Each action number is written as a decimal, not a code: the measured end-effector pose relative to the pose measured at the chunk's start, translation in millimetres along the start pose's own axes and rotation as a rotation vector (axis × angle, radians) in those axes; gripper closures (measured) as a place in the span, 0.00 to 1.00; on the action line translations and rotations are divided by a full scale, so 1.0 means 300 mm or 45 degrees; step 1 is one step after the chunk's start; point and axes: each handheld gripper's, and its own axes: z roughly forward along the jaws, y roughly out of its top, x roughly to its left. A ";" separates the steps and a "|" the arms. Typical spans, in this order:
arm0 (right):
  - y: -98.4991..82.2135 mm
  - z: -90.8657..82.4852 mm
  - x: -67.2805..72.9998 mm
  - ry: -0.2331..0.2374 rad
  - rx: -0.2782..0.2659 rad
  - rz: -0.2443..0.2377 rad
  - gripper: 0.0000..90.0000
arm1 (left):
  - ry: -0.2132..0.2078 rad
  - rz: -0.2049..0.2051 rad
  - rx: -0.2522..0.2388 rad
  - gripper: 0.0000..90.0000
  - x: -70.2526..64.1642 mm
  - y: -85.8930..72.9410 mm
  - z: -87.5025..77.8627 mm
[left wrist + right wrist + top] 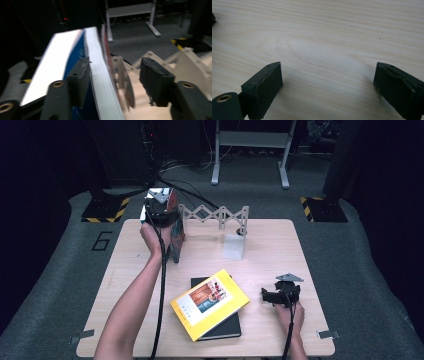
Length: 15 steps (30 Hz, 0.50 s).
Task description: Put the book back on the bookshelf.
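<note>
At the table's far left, my left gripper [160, 212] hovers over a few upright books [176, 236]. In the left gripper view its jaws [116, 80] stand open. A red-covered book [98, 75] rises between them, hard against the left jaw and well apart from the right one. A blue-covered book [58, 65] leans just outside the left jaw. My right gripper [277, 296] rests low at the table's right side. Its jaws [327, 85] are open over bare wood with nothing between them.
A yellow book [210, 304] lies tilted on top of a black book [222, 329] near the front middle of the wooden table [125, 285]. A white folding lattice rack [215, 214] runs along the back edge, with a white upright bookend [234, 246] before it.
</note>
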 end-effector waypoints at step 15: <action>0.001 0.000 0.002 0.007 0.012 -0.005 0.07 | -0.304 0.127 0.118 0.10 -0.003 -0.079 -0.157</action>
